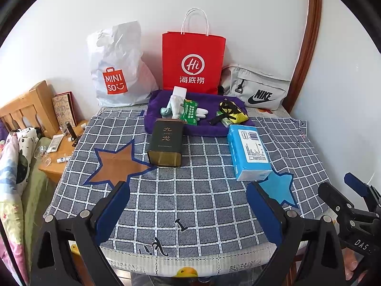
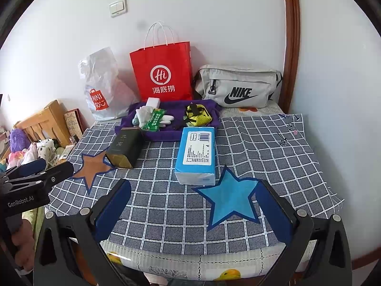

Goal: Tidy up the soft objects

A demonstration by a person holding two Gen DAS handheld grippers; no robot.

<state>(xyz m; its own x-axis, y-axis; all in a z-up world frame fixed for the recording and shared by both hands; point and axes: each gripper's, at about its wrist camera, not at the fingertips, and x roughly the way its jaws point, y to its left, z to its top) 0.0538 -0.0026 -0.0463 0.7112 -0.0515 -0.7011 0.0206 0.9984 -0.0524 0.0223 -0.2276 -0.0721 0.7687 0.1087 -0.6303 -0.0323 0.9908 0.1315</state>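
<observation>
Left wrist view. We recorded the left hand-held gripper (image 1: 188, 207) low at the near edge of the worktop (image 1: 214, 214), its blue-padded jaws wide apart and holding nothing. The worktop carried a grey checked cloth (image 1: 202, 190) with a brown star (image 1: 116, 164) on the left and a blue star (image 1: 278, 188) on the right. At the far middle we noted a purple towel (image 1: 207, 130) bearing white gloves (image 1: 176, 108), a green packet (image 1: 189, 113) lying across them, a white block (image 1: 179, 93) at its far edge, and a yellow mesh pouch (image 1: 232, 113) on its right part. A dark tea tin (image 1: 166, 143) lay on its side just near of the towel's left corner. A blue tissue pack (image 1: 248, 151) lay right of the tin, its far end touching the towel. Against the wall we listed a white Miniso bag (image 1: 116, 66), a red paper bag (image 1: 193, 62) and a grey Nike pouch (image 1: 257, 87), left to right. The right hand-held gripper (image 1: 352, 197) showed at the right edge.

Right wrist view. We recorded the right hand-held gripper (image 2: 193, 209) likewise low at the near edge, jaws wide apart, empty, its right pad over the blue star (image 2: 228, 197). The tissue pack (image 2: 196, 153) lay just beyond that star; the tea tin (image 2: 125, 147) lay left of it by the brown star (image 2: 91, 166). The towel (image 2: 166, 133) with gloves (image 2: 142, 114), packet (image 2: 153, 120) and mesh pouch (image 2: 196, 115) sat farther off. The left hand-held gripper (image 2: 35, 169) entered from the left.
</observation>
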